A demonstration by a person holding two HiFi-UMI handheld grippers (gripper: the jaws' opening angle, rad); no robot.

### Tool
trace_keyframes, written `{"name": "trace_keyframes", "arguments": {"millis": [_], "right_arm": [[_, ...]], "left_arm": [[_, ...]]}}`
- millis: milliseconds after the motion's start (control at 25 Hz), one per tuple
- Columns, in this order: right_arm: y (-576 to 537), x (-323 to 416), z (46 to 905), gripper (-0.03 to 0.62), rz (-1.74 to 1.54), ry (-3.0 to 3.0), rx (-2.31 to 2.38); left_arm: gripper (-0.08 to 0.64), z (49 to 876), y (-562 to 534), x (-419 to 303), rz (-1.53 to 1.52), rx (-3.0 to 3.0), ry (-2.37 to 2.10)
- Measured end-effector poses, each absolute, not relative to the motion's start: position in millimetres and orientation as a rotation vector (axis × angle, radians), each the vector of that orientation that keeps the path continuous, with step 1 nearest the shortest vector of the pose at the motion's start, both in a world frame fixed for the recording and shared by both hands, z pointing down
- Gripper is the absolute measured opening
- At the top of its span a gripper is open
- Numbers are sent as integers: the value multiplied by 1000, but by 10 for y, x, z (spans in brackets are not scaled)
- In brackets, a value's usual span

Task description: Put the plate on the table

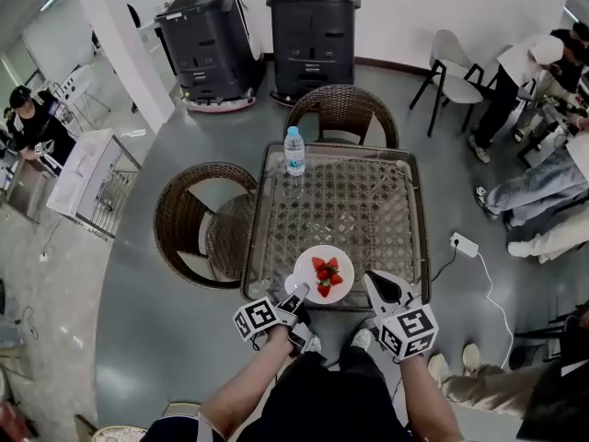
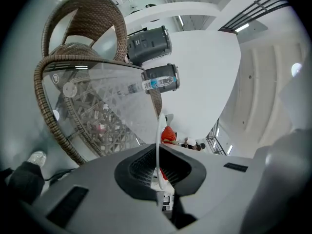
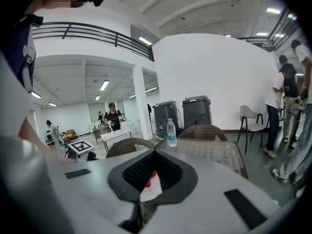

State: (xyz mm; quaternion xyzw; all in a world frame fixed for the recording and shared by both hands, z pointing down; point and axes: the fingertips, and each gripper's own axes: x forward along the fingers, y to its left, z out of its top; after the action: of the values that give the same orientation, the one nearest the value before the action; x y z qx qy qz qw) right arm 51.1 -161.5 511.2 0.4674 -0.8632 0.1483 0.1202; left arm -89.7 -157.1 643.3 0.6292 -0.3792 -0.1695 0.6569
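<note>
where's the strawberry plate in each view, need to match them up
head view: plate at bottom centre, on the near edge of the table.
left gripper view: plate seen edge-on, a thin white line clamped between the jaws, low centre.
right gripper view: plate shows as a white wedge low between the jaws.
shared landmark: water bottle at the table's far side.

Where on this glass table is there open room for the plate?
The table is bare across its middle and whole right side, between the water bottle at the far left and the plate at the near edge. Crowded only at that near edge: the left gripper is shut on the plate's rim and the right gripper sits just right of it.
</note>
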Motion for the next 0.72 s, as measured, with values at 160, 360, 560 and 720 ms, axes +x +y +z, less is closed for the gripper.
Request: {"name": "trace_keyframes", "arguments": {"millis": [160, 360, 560, 720], "right_arm": [[-1713, 527, 5245, 5, 468, -2521, 1318], [-1807, 543, 5400, 5, 506, -2503, 1268], [-1834, 588, 5483, 5, 529, -2490, 1257], [-1804, 644, 5544, 5, 547, -2474, 1257]], "left_arm": [[17, 6639, -1671, -877, -373, 1399, -885], [18, 6883, -1715, -849, -362, 1360, -913], [18, 7151, -1764, -834, -334, 1323, -951], [18, 7308, -1807, -838, -302, 1319, -975]]}}
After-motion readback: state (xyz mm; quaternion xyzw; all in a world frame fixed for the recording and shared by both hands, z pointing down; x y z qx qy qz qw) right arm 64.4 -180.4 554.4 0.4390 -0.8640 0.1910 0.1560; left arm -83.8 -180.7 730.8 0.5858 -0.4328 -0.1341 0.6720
